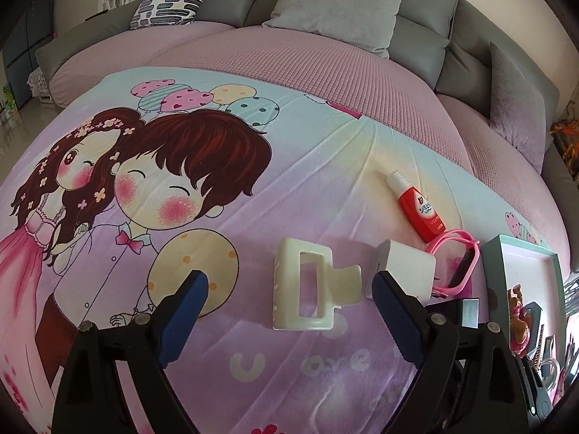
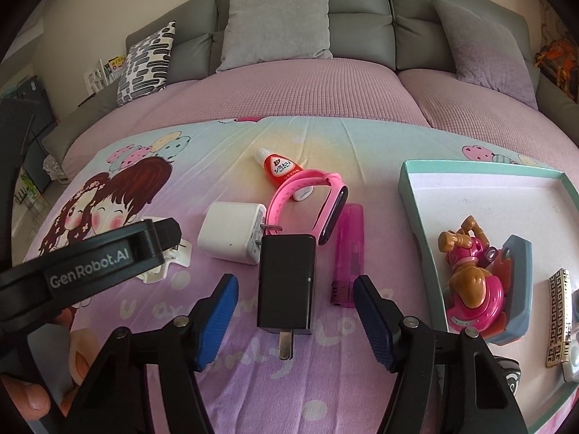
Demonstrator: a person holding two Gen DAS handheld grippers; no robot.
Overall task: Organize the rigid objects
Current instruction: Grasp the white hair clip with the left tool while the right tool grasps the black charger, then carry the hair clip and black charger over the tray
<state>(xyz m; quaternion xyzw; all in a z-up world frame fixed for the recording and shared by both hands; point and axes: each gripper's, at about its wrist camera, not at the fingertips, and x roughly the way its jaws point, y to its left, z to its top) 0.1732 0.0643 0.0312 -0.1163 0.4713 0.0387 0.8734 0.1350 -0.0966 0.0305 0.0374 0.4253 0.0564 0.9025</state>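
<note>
Soft daylight all round, pretty even, no harsh glare. The white hair claw (image 1: 313,285) throws a faint shadow off to its right, and the black charger (image 2: 286,284) barely shades the blanket (image 2: 325,379) under it. Heavy fisheye bending with dark vignette corners in both views. Far sofa (image 2: 300,11) looks a bit soft.
</note>
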